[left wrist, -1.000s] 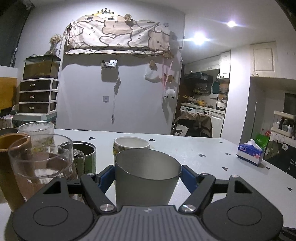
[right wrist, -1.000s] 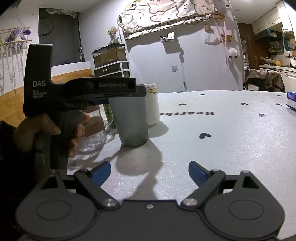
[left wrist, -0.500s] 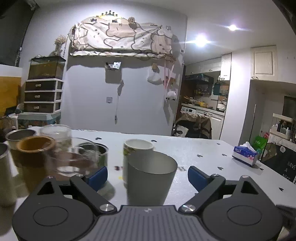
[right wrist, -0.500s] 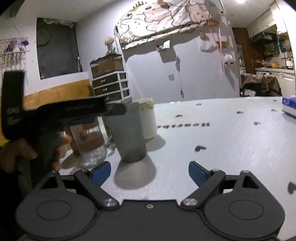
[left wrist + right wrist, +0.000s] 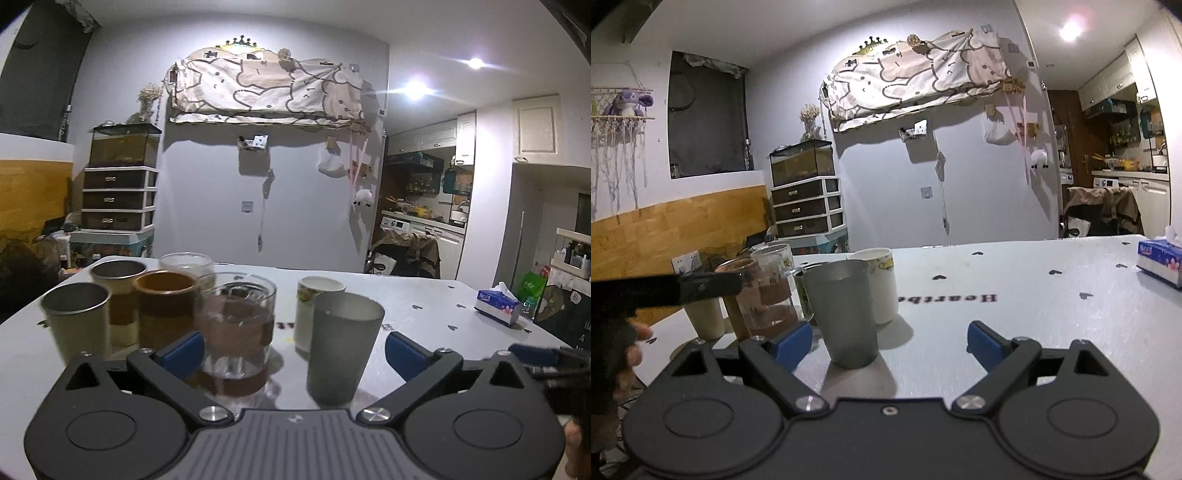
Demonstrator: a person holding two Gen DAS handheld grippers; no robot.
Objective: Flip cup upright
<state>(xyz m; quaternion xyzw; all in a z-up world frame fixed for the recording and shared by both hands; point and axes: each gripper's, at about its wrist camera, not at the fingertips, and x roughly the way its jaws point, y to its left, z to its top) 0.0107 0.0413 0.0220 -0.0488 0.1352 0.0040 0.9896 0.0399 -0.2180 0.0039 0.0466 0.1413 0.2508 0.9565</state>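
A grey metal cup point(image 5: 341, 347) stands upright on the white table point(image 5: 436, 317), mouth up. It also shows in the right wrist view point(image 5: 846, 314). My left gripper point(image 5: 293, 350) is open and empty, drawn back from the cup, which stands free between its blue fingertips point(image 5: 400, 352). My right gripper point(image 5: 888, 341) is open and empty, low over the table, with the cup just ahead toward its left fingertip. The left gripper's black body point(image 5: 665, 293) shows at the left of the right wrist view.
Several upright cups stand in a cluster left of the grey cup: a clear glass point(image 5: 236, 328), a brown cup point(image 5: 166, 306), a cream metal tumbler point(image 5: 77, 321), a white mug point(image 5: 317, 310). A tissue box point(image 5: 498, 302) lies at the far right.
My left gripper opened, let go of the grey cup and pulled back and up. The cup stays upright on the table. My right gripper shifted a little closer to the cup.
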